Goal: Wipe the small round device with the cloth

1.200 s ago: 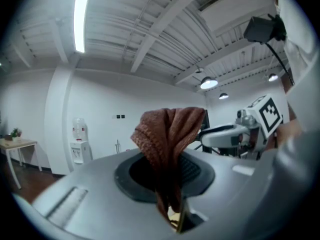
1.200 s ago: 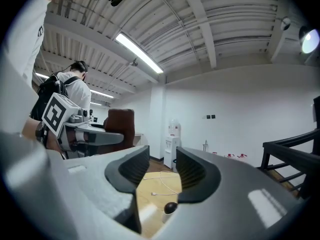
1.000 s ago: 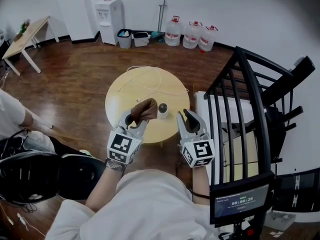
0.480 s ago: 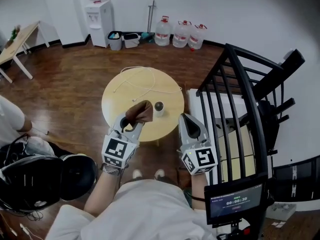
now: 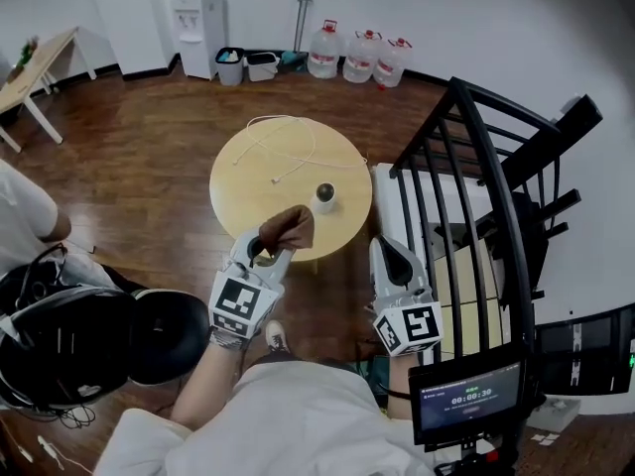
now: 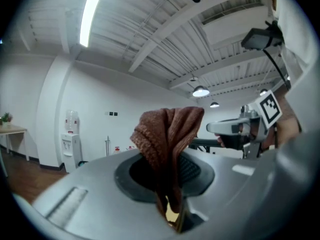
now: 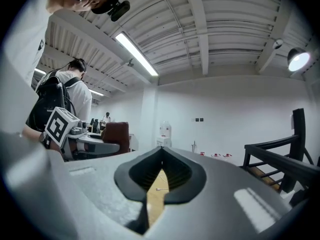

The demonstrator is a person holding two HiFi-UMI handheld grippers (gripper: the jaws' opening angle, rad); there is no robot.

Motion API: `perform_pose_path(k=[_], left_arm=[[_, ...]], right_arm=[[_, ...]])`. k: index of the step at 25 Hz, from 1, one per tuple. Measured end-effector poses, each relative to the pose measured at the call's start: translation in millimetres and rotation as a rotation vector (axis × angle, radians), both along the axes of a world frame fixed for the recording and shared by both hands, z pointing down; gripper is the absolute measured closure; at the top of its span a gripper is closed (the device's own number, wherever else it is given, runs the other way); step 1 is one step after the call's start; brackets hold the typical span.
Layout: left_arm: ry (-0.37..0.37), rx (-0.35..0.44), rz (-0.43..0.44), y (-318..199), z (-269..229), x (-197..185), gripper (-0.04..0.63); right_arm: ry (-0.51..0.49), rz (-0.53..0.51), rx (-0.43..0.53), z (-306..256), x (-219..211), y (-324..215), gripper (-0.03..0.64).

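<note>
Wooden round table [image 5: 243, 181], small device [image 5: 324, 194], white cable [image 5: 279, 178], dark plank floor [image 5: 149, 137]

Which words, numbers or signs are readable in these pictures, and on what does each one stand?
"00:00:30": on the small screen at the lower right of the head view.
Labels on the water bottles: too small to read.
Marker cubes: square patterns only, no letters.
</note>
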State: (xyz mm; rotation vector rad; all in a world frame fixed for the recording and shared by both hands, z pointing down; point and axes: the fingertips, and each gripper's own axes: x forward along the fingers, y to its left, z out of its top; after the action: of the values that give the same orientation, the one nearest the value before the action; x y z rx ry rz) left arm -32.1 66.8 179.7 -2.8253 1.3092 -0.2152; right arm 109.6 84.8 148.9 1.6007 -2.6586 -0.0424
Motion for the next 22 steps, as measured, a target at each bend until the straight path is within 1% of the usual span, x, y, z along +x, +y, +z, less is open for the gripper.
perform_pose_path(k=[3, 7, 9, 11, 13, 14, 16, 18, 20, 22], left_arm=[[-0.04, 0.015, -0.001, 14, 2, 0, 0.52], [-0.035, 0.037, -0.009, 30, 2, 2, 0.52], [-0.039, 0.065, -0.028, 38, -3, 6, 0.52], [-0.074, 0.1, -0.044, 49, -7, 15, 0.52], [-0.115, 0.114, -0.027, 63, -6, 30, 0.52], [-0.116, 0.11, -0.012, 71, -5, 38, 0.52], [-0.075, 0.089, 0.009, 88, -5, 52, 0.52], [-0.031, 0.059, 0.01, 106, -3, 66, 0.521], [-0.018, 0.04, 0.008, 124, 1, 78, 0.522], [-0.024, 0.04, 0.006, 138, 0, 89, 0.522]], right_arm=[[-0.001, -0.008, 0.007, 0, -1, 6, 0.614], [-0.003, -0.012, 0.031, -4, 4, 19, 0.614], [0.001, -0.03, 0.033, -4, 10, 28, 0.614], [0.021, -0.054, 0.035, -4, 16, 42, 0.614], [0.031, -0.069, 0.047, -3, 24, 58, 0.614], [0.032, -0.074, 0.054, -3, 27, 65, 0.614], [0.036, -0.079, 0.055, -1, 35, 81, 0.614], [0.036, -0.078, 0.043, 2, 46, 97, 0.614], [0.021, -0.073, 0.035, 4, 60, 112, 0.614], [0.002, -0.061, 0.036, 4, 74, 125, 0.614]])
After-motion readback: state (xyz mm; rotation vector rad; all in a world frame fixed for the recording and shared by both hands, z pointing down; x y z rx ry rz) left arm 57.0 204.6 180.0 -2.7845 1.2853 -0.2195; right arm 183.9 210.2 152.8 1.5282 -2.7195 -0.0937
